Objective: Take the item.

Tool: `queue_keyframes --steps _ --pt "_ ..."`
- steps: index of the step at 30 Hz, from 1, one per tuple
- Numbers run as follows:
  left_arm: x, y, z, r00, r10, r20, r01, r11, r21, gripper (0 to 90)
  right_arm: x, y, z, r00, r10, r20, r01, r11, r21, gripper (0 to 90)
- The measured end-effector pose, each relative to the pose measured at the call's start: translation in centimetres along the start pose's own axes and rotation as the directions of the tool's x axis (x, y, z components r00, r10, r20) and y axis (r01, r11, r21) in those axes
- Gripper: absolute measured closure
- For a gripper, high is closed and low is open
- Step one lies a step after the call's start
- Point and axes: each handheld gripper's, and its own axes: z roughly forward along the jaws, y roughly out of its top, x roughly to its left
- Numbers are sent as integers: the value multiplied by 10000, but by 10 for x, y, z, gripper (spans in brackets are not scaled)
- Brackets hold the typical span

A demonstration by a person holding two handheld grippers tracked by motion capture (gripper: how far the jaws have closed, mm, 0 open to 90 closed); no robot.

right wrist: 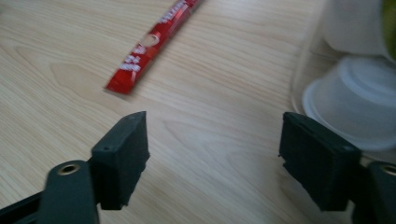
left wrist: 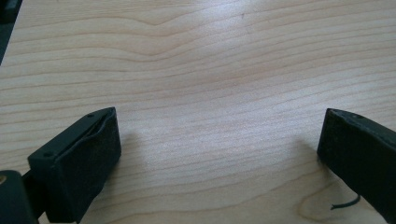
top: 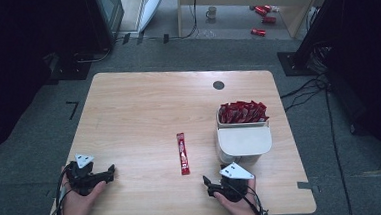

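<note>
A single red stick sachet [top: 183,153] lies lengthwise near the middle of the wooden table [top: 143,105]. In the right gripper view the same red sachet [right wrist: 149,44] lies ahead and to the left of the jaws, apart from them. My right gripper [top: 207,185] [right wrist: 212,149] is held low near the front edge, open, with bare wood between its jaws. My left gripper [top: 111,173] [left wrist: 219,149] rests at the front left, also open, with nothing but wood grain between its jaws.
A white holder [top: 244,140] stands right of the sachet, its rear compartment packed with several red sachets [top: 242,113]. Its rounded white base [right wrist: 355,93] is close to my right jaw. A dark round hole [top: 218,84] sits at the table's back. A mug [top: 211,12] is on the floor.
</note>
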Motion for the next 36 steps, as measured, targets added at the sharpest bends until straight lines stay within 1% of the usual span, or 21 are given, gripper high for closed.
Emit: queue_keyframes --steps 2,5,8,9,11,13,16,17,18,19,22,28,32,36 --pt "0 0 0 10000 1 0 -1 10000 0 0 -5 -3 -3 9999 87 71 -88 9998 153 149" --pt "0 0 0 10000 -1 -1 1 10000 -1 0 -14 -6 -9 9994 297 172 -302 9991 289 115" --pt "0 0 0 10000 3 0 -3 10000 1 0 -24 -10 -17 9983 423 409 -439 9982 406 54" --pt "0 0 0 10000 4 -2 -4 10000 1 0 -28 -12 -19 9974 478 540 -501 9979 422 24" --pt "0 0 0 10000 6 -2 -6 10000 3 0 -36 -15 -24 9947 605 837 -646 9968 466 0" --pt "0 0 0 10000 4 0 -4 10000 1 0 -43 -17 -29 9922 723 1013 -771 9960 444 0" --pt "0 0 0 10000 6 -1 -6 10000 1 0 -55 -22 -37 9865 772 1442 -839 9956 411 0" --pt "0 0 0 10000 6 0 -6 10000 0 0 -59 -23 -40 9850 795 1534 -865 9955 394 0" --pt "0 0 0 10000 6 0 -6 10000 0 0 -59 -23 -40 9850 795 1534 -865 9955 394 0" --pt "0 0 0 10000 7 0 -7 10000 1 0 -66 -25 -44 9815 846 1718 -920 9951 355 0" --pt "0 0 0 10000 6 -2 -6 10000 1 0 -75 -28 -49 9761 915 1971 -997 9945 321 0" --pt "0 0 0 10000 6 -3 -6 10000 3 0 -94 -29 -54 9628 1038 2494 -1146 9930 288 0" --pt "0 0 0 10000 6 -4 -6 10000 2 0 -105 -30 -56 9548 1182 2727 -1309 9910 290 0" --pt "0 0 0 10000 9 -2 -9 10000 3 0 -115 -31 -56 9487 1270 2894 -1427 9892 335 0"
